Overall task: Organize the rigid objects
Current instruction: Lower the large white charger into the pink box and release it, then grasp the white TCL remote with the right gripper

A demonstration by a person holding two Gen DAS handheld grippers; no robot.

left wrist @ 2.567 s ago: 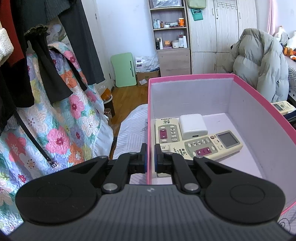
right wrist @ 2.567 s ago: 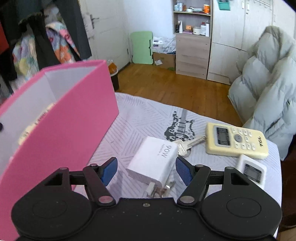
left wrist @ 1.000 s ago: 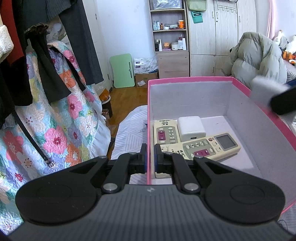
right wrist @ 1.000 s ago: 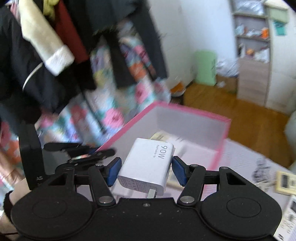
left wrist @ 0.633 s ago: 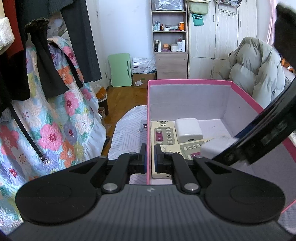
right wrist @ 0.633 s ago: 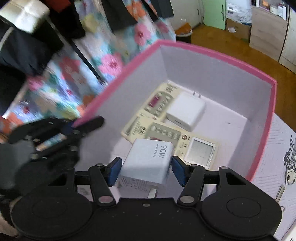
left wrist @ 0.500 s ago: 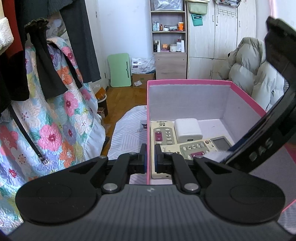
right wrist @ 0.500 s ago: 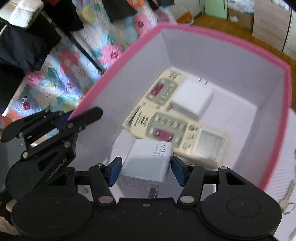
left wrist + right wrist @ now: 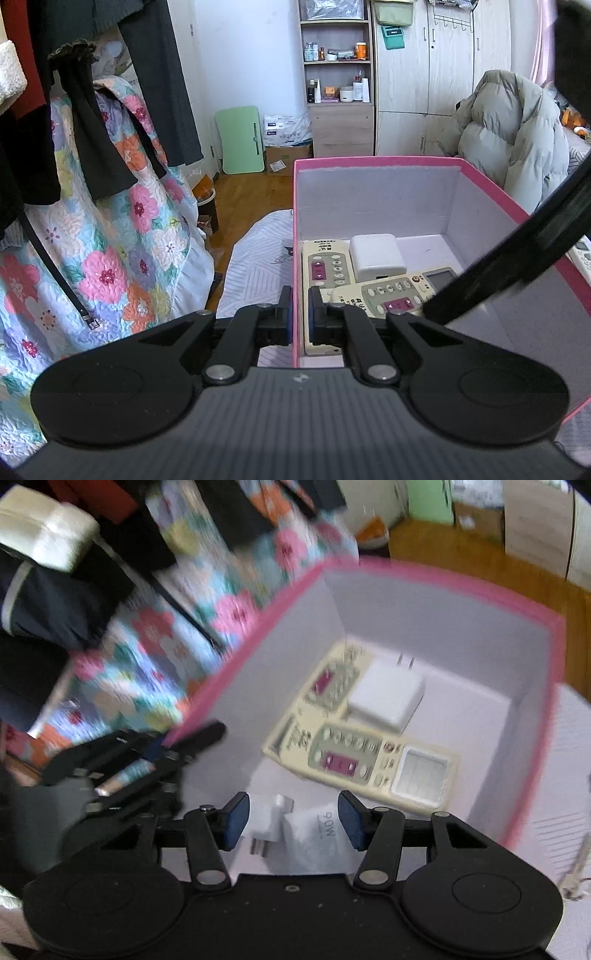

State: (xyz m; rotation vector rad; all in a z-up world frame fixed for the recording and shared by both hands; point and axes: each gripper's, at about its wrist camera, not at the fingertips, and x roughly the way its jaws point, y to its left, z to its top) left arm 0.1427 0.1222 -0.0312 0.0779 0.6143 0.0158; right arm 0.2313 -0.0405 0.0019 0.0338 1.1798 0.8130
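Left gripper [image 9: 299,310] pinches the pink box [image 9: 376,161] wall; right gripper [image 9: 293,821] (fingers spread) hovers over the loose 90W charger [image 9: 314,843].

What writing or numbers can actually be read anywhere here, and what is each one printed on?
"90W": on the white charger lying between the open fingers of the right hand-held gripper, seen rotated.
Print on the top of both remotes in the pink box: too small to read.
Labels on the shelf bottles: too small to read.

Pink box [image 9: 373,161] with pale lilac inside, cream remotes [image 9: 364,762], white charger [image 9: 317,840], floral quilt [image 9: 122,243].
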